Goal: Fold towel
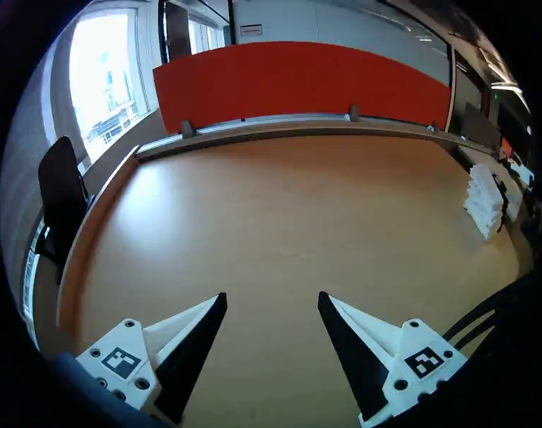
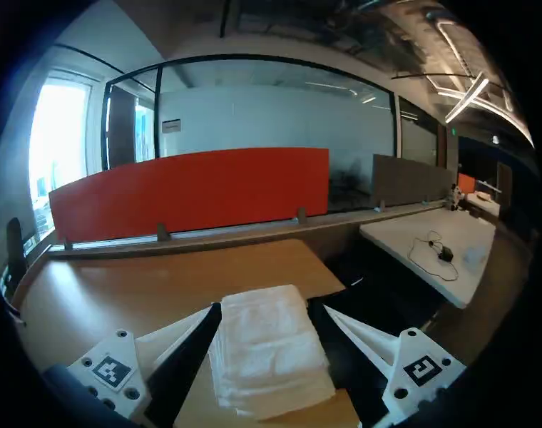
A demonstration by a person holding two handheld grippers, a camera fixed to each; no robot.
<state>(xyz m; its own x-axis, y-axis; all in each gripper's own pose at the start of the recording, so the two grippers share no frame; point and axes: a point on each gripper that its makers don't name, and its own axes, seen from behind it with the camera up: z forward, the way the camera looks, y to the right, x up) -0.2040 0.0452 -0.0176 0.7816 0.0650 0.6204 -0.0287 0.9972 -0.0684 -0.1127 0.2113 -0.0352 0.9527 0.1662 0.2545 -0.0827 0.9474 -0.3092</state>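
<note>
The left hand-held gripper hovers over the bare wooden worktop, jaws spread wide and holding nothing. A stack of folded white towels sits near the worktop's right edge. In the right gripper view, the right hand-held gripper is wide open, straddling that stack without clamping it.

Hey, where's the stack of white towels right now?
In the right gripper view the towel stack lies between the open right tongs, at the right edge of the wooden table; the left gripper view shows it far right.
</note>
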